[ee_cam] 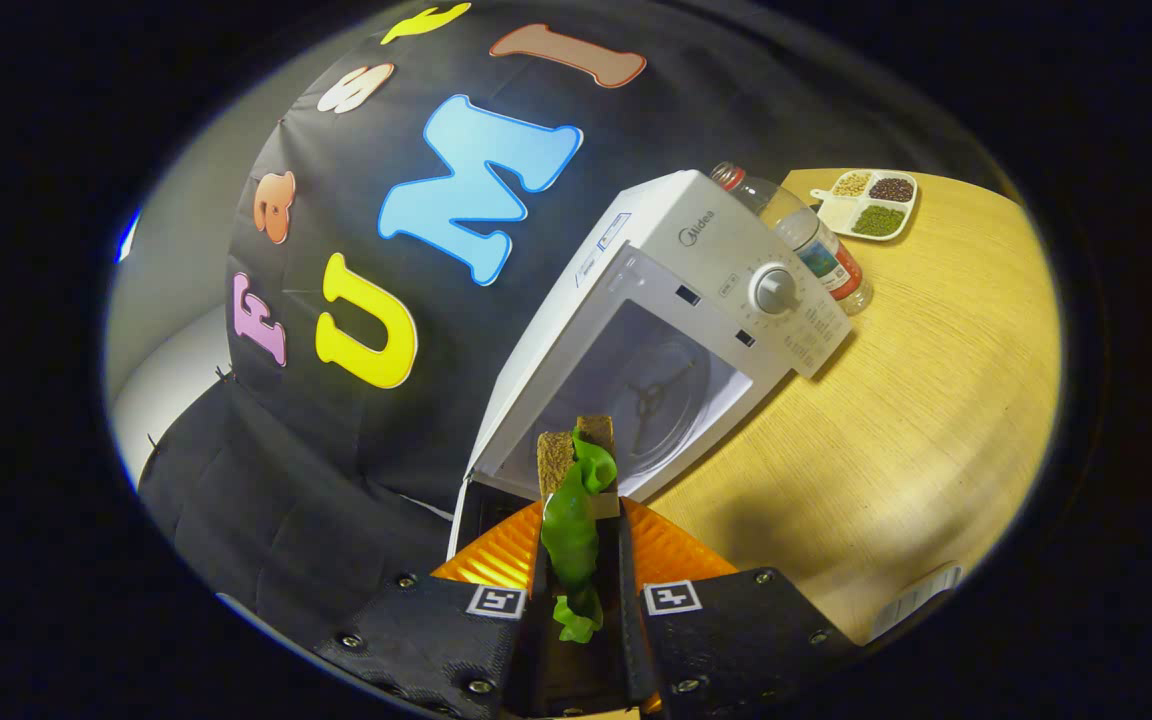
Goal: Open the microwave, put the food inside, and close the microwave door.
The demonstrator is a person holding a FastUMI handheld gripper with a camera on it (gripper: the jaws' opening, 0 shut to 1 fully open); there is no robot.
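Observation:
A white microwave [696, 270] stands on the wooden table [936, 420], its door [466, 520] swung open to the left of the fingers. Inside the cavity I see the glass turntable [651, 400]. My gripper [581, 500] is shut on a sandwich [576, 470] of brown bread with green lettuce hanging out between the fingers. The sandwich is held just in front of the open cavity, with its far end at the opening. The view is tilted, so the microwave leans to the right.
A clear plastic bottle [816, 245] with a red label lies behind the microwave's control side. A white divided dish [871, 203] with beans and grains sits at the table's far end. A white object [921, 590] lies near the table's near edge.

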